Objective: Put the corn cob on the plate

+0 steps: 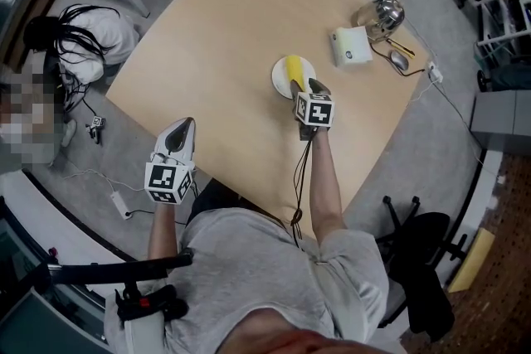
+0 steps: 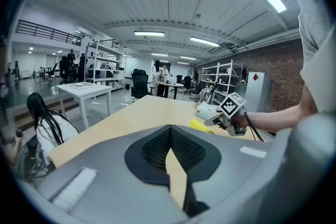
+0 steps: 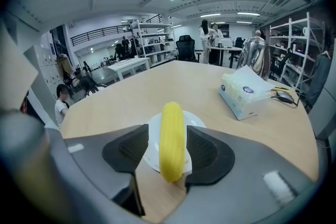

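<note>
Now corn cob (image 3: 172,143) on plate (image 3: 193,119), axis 12-to-6, between my right tongs (image 3: 168,129), wide, clear of it; left tongs (image 2: 170,128) closed, 8 o'clock.

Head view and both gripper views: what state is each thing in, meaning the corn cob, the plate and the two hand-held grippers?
Corn cob: lying on the plate, near end just past the rim.
Plate: on the table, holding the cob.
Right hand-held gripper: open, jaws either side of the cob, not pressing it.
Left hand-held gripper: shut, nothing in it, held off the table's edge.
</note>
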A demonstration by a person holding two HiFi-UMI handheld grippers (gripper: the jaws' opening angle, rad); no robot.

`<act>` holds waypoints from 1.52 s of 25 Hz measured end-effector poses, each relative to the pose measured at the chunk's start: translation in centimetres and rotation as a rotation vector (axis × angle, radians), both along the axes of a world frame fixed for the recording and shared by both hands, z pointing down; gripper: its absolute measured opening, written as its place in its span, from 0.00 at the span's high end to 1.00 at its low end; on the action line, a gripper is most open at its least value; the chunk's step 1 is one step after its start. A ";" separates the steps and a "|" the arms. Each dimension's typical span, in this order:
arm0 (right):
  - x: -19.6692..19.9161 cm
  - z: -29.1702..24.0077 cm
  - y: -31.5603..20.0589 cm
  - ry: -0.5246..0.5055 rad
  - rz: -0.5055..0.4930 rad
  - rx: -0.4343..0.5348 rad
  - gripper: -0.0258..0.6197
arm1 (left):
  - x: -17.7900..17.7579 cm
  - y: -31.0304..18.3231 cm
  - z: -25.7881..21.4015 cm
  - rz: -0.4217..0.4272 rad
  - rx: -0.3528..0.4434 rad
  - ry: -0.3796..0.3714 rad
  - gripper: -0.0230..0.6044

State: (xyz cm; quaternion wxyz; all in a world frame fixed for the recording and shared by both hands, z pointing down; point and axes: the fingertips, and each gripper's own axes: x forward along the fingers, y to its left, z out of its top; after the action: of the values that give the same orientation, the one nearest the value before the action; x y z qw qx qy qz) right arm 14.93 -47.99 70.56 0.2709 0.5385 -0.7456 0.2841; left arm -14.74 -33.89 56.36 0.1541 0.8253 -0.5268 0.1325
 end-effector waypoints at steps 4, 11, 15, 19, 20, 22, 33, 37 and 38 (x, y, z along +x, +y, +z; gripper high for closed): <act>0.5 -1.3 1.2 -0.004 0.005 0.025 0.60 | 0.5 0.9 -0.8 0.007 0.023 0.002 0.93; 1.7 -3.7 4.0 -0.026 0.029 0.083 0.62 | 1.4 2.4 -2.3 0.024 0.066 0.000 0.93; 3.2 -5.7 6.1 -0.067 0.057 0.131 0.62 | 2.6 3.7 -3.5 0.039 0.095 -0.001 0.93; 3.7 -7.5 7.5 -0.078 0.073 0.176 0.64 | 2.9 4.2 -4.4 0.051 0.116 0.001 0.93; 3.8 -7.9 7.8 -0.079 0.075 0.188 0.65 | 2.9 4.2 -4.5 0.054 0.120 0.001 0.93; 4.0 -9.0 8.7 -0.085 0.079 0.214 0.65 | 3.2 4.3 -4.8 0.062 0.132 0.004 0.93; 7.2 -14.2 15.2 -0.137 0.128 0.335 0.72 | 8.3 6.9 -8.1 0.137 0.211 0.014 0.93; 8.5 -15.9 17.7 -0.142 0.143 0.372 0.72 | 9.8 7.9 -9.4 0.158 0.237 0.016 0.93; 8.7 -16.3 18.2 -0.144 0.146 0.383 0.73 | 10.1 8.2 -9.6 0.161 0.243 0.017 0.93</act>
State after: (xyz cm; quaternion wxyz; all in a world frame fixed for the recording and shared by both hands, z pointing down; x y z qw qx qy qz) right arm 23.63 -29.74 54.26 0.0882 0.6111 -0.7624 0.1939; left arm -4.62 -25.70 46.80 0.0465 0.8787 -0.4695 0.0728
